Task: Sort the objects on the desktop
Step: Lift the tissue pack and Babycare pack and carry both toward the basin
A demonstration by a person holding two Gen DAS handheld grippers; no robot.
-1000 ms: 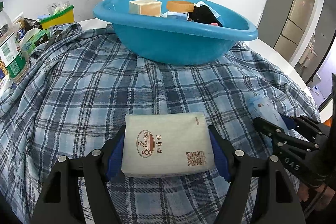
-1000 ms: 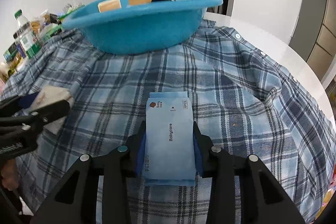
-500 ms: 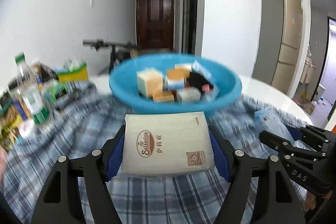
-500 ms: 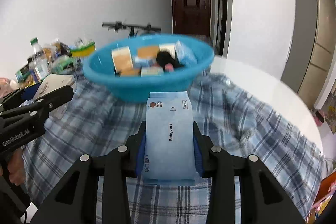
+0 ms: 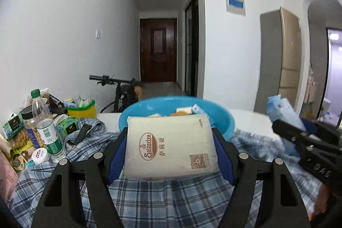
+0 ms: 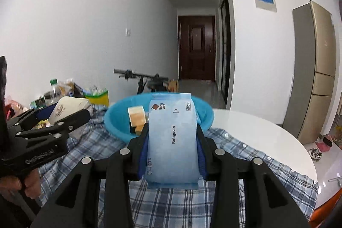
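My left gripper (image 5: 170,142) is shut on a beige Saizeriya tissue pack (image 5: 171,145), held in the air above the plaid cloth. My right gripper (image 6: 172,138) is shut on a light blue Babycare wipes pack (image 6: 172,142), also lifted. Both packs hang just in front of the blue basin (image 5: 222,116) (image 6: 116,119), which holds a wooden block (image 6: 136,115) and several small items, partly hidden by the packs. In the left wrist view the right gripper (image 5: 299,134) with the wipes pack (image 5: 280,110) shows at the right. In the right wrist view the left gripper (image 6: 55,121) with the tissue pack (image 6: 68,108) shows at the left.
A blue plaid cloth (image 5: 171,202) covers the white round table (image 6: 256,134). Bottles, jars and snack packets (image 5: 32,134) crowd the left edge, with a yellow-green box (image 5: 82,109) behind. A bicycle (image 5: 119,87) stands beyond the table. A person's hand (image 6: 23,185) grips the left tool.
Both grippers have risen with their packs and tilted up toward level. The basin now sits low in both views, right behind the packs, and the hallway and ceiling have come into view.
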